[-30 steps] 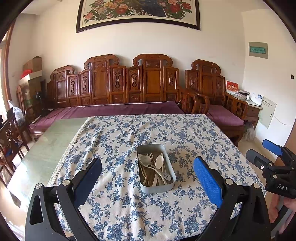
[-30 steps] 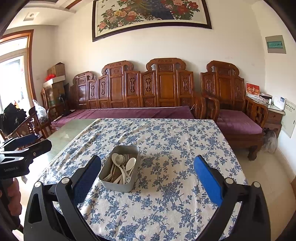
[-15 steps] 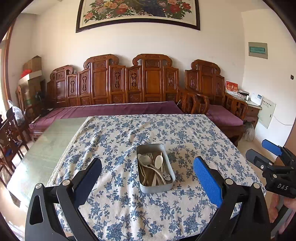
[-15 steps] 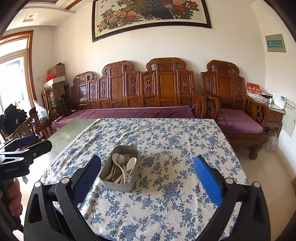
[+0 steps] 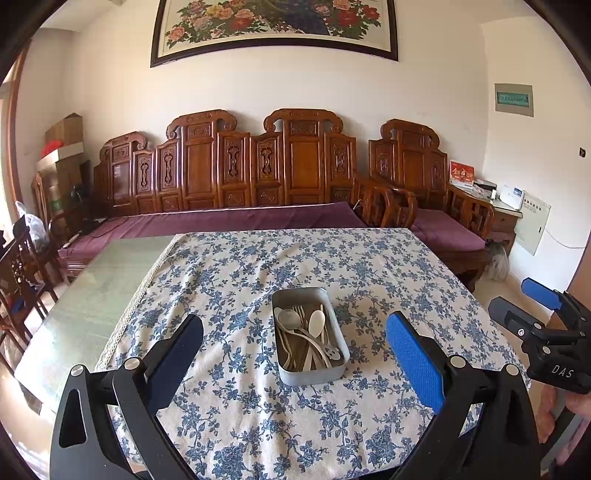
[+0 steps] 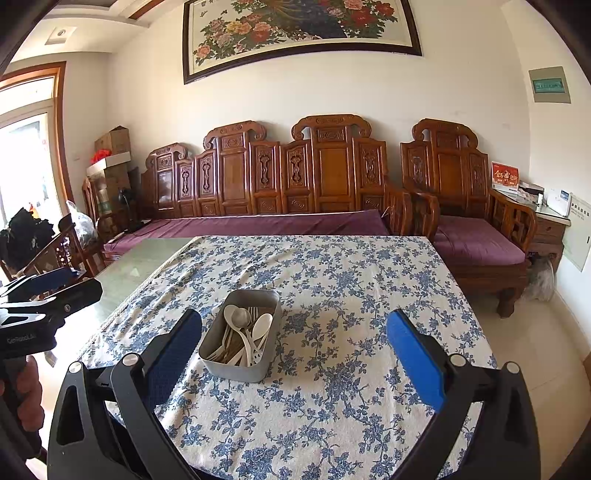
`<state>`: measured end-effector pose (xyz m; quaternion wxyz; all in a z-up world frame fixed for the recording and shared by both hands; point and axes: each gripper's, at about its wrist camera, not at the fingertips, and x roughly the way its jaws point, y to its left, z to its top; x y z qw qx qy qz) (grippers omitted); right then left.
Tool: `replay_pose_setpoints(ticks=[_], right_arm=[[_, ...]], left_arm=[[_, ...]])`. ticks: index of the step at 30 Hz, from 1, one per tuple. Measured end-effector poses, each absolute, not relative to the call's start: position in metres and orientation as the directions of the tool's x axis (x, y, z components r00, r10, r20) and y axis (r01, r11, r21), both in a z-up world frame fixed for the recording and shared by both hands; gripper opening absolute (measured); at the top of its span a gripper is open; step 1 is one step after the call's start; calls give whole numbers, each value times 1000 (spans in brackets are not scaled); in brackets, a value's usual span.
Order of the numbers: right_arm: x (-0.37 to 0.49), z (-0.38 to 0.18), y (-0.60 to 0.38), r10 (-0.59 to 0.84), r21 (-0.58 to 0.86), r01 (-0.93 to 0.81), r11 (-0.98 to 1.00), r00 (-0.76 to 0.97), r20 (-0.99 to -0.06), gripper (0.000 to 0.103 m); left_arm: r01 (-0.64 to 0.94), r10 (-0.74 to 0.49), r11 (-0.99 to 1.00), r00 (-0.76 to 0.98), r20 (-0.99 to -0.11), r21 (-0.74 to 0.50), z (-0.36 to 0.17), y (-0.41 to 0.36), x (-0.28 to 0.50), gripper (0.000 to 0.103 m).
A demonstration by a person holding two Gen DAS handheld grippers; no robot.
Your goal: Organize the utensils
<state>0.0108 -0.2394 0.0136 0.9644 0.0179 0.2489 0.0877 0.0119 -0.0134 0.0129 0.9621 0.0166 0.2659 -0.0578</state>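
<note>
Right now both grippers hang above the near edge of the table, neither touching anything. Seen through its own camera, the left gripper [image 5: 294, 352] has its 2 blue-padded fingers [image 5: 413, 360] spread wide, with nothing between them but the cloth below. The right gripper [image 6: 294, 354] is spread just as wide and equally empty; its black body also shows at the right edge of the left view.

Between the 2 tools, a little beyond their tips, sits a grey metal tin [image 5: 314, 373] on the blue-flowered tablecloth [image 5: 236, 280]. Inside it the utensils [image 5: 306, 338] lie jumbled together: pale spoons [image 6: 246, 334] on top, with fork tines [image 5: 298, 313] poking out beneath them toward the far end.

To the left of the cloth a bare strip of the greenish tabletop [image 5: 92, 306] shows. Behind the table runs a carved wooden bench [image 6: 280, 184] with purple cushions, a matching armchair [image 6: 465, 206] to its right, and a framed flower painting [image 6: 295, 29] on the wall above.
</note>
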Motion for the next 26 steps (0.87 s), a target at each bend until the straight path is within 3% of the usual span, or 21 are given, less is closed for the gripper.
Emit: replay_pose_setpoints(ticks=[26], right_arm=[[11, 13, -240, 181, 84, -160, 983, 861, -476, 101]], left_arm=[[122, -111, 992, 851, -514, -12, 16, -13, 12, 96]])
